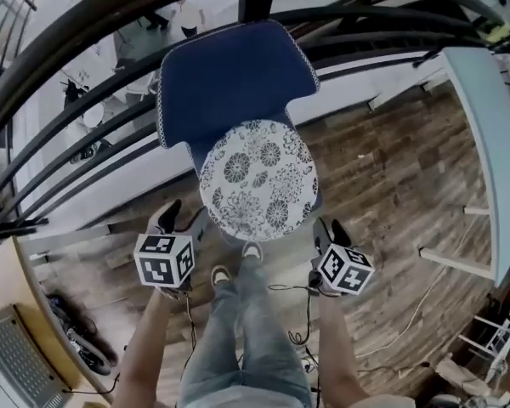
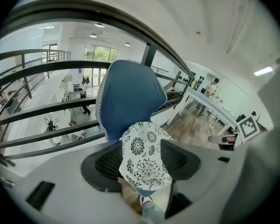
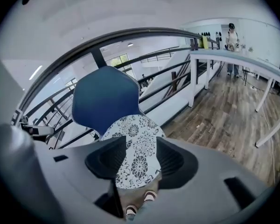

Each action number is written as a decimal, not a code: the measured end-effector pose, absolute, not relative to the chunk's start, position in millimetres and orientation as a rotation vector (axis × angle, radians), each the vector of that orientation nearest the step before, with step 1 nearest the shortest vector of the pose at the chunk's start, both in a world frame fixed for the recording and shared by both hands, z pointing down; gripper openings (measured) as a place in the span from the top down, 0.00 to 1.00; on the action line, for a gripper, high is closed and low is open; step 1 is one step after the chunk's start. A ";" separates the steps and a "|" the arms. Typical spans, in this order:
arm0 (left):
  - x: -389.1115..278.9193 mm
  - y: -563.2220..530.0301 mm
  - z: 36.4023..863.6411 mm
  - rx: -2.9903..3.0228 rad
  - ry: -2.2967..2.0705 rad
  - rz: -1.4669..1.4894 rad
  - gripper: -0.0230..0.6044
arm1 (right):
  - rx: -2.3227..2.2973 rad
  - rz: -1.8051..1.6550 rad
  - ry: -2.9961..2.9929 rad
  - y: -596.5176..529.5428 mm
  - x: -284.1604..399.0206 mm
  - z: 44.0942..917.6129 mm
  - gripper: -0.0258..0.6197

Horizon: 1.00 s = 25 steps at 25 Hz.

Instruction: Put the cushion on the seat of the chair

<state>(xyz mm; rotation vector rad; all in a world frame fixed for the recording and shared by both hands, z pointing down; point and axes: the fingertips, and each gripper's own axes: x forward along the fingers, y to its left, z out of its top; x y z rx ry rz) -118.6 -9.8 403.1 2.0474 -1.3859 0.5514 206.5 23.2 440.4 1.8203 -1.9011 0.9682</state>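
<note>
Lying flat on the seat of the chair (image 1: 234,75), at the centre of the head view, the cushion (image 1: 257,181) is a round white pad with a dark flower print. Its far edge meets the foot of the blue backrest, and it covers nearly the whole seat; only a sliver of blue shows at its right rim. Left gripper (image 1: 184,219): lower left of centre, just beside the cushion's near edge but apart from it; its own view shows the fingers (image 2: 105,164) spread wide with nothing gripped, the cushion seen only beyond the gap. Right gripper (image 1: 330,229): lower right of centre, likewise apart from the cushion; fingers (image 3: 175,160) wide open and empty, the cushion and the person's shoes (image 1: 236,263) visible through the gap. Surroundings: wooden floor (image 1: 391,194) on the right, dark railing (image 1: 85,32) across the upper left behind the chair. Step in hand, by judgement: the placing itself looks done, and both grippers stand clear after release. Next move, by judgement: little is called for beyond keeping the fingers off the cushion so it is not dragged; if the pad proves off-centre, a light nudge toward the backrest from its near edge would settle it.
</note>
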 end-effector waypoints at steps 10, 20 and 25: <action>-128.4 46.8 263.4 2.143 -1.496 0.316 0.82 | 1.853 0.719 -2.097 56.5 160.7 274.1 0.85; -154.9 44.2 159.8 2.242 -1.633 0.184 0.93 | 1.940 0.492 -2.208 58.9 138.1 163.0 0.96; -159.0 45.6 138.6 2.275 -1.673 0.175 0.94 | 1.945 0.412 -2.231 63.1 140.4 137.7 0.96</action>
